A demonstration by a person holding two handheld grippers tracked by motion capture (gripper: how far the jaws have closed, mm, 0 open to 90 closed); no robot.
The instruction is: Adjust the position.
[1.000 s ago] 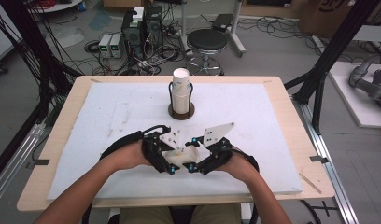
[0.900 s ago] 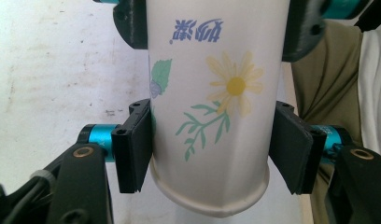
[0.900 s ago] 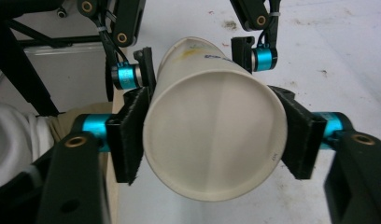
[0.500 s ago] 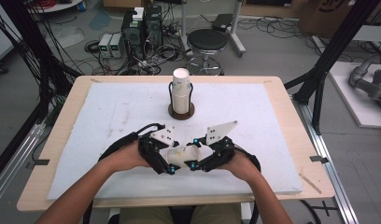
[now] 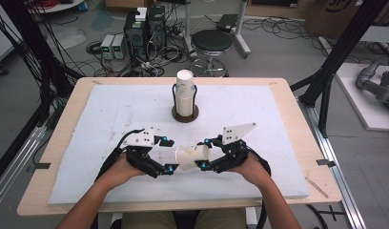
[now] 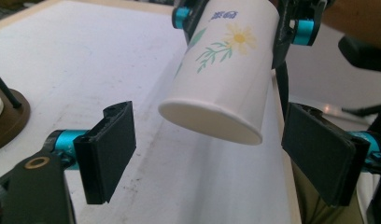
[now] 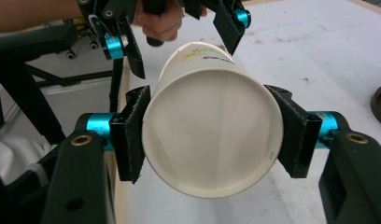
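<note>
A person seated at a wooden table covered by a white mat holds a black two-jaw gripper in each hand, forearms reaching in from the near edge; between the two tools, low over the front middle of the mat, a white paper cup lies on its side, its closed base pointing toward the left gripper and its wider end toward the right gripper; in the right gripper view the right gripper has its two padded jaws pressed against opposite sides of the cup, pinching it just behind the rim, with the empty inside of the cup facing the camera; in the left gripper view the left gripper stands spread wide, its jaws set either side of the cup's base without touching it, and a printed daisy with green leaves shows on the cup wall; the left hand and right hand rest low over the mat, a grey three-cornered plate on top of each tool; farther back, at the middle of the mat, a stack of paper cups stands upright in a dark wire holder on a round brown base, well apart from both tools; beyond the table a black stool and computer boxes with tangled cables sit on the floor.
</note>
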